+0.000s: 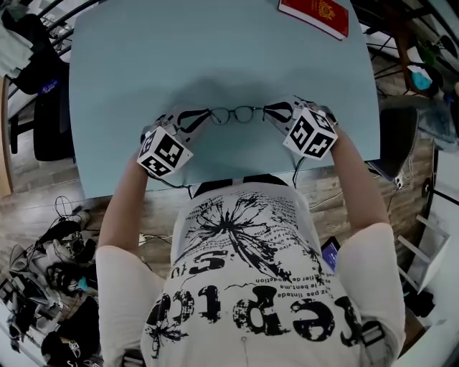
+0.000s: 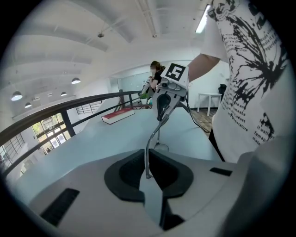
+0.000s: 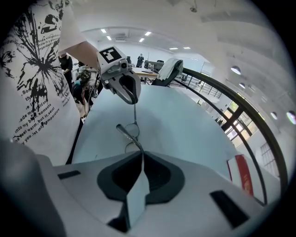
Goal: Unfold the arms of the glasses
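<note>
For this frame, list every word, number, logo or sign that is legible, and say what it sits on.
No text here reads with certainty.
On the T-shirt: large black lettering and smaller printed lines, upside down and creased; not reliably readable.
On the red book: a gold emblem; its print is too small to read.
On the marker cubes: black-and-white square patterns only, no words.
On the glasses: no marking visible.

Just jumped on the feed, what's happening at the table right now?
A person holds a two-jaw gripper in each hand over the light blue table. The left gripper is shut on one arm of the glasses and the right gripper on the other, with the lenses stretched between them. Both arms look swung out from the frame, close to unfolded. A red book lies at the table's far edge, untouched.
</note>
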### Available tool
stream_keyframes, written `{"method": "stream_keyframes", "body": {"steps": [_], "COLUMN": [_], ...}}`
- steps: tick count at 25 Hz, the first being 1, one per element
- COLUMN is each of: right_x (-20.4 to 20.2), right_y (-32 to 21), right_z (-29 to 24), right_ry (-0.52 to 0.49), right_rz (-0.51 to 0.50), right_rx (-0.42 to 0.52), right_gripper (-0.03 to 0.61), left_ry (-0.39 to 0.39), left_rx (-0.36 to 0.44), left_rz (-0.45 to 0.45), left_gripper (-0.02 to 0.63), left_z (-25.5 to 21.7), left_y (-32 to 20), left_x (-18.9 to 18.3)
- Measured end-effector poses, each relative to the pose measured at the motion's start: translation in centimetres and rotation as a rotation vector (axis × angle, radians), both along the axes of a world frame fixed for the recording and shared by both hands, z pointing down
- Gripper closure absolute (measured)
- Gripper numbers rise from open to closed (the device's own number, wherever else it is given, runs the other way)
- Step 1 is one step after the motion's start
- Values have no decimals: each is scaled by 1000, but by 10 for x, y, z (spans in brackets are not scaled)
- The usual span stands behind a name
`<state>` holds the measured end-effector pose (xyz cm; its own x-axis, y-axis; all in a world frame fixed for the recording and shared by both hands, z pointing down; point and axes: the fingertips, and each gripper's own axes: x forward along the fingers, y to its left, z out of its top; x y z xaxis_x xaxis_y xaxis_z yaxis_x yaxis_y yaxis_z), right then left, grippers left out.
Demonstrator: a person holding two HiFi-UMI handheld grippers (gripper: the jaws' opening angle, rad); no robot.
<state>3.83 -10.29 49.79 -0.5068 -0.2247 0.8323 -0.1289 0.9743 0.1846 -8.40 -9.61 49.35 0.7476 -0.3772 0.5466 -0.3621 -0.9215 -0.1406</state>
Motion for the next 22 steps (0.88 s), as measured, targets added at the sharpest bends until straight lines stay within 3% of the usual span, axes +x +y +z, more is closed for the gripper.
{"method": "stream_keyframes", "body": {"steps": [1, 2, 4, 6, 12, 17, 20, 22], "right_x": [0, 0, -1, -2, 3, 22, 34, 38], "right_y": [1, 1, 2, 4, 9, 7, -3, -11], "right_z": [0, 0, 0, 0, -6, -7, -9, -12], "right_ry": [-4, -8, -13, -20, -43, -37, -37, -31], "right_rz": [8, 15, 23, 23, 40, 145, 244, 296], "right_rx": [0, -1, -4, -6, -21, -70, -83, -68], "right_gripper": [552, 548, 486, 433, 428, 518, 548, 558], "left_ry": [18, 39, 71, 83, 102, 117, 129, 161], "left_rx": [-14, -30, -47, -43, -33, -25, -41, -41], "left_rz": [-5, -8, -11, -16, -34, -127, -237, -307], "left_gripper": [573, 514, 441, 426, 415, 432, 557, 581], "left_z": [-2, -4, -9, -13, -27, -33, -34, -41], "left_y": [1, 1, 3, 5, 16, 19, 11, 2], "left_x": [1, 2, 1, -1, -7, -31, -52, -59]}}
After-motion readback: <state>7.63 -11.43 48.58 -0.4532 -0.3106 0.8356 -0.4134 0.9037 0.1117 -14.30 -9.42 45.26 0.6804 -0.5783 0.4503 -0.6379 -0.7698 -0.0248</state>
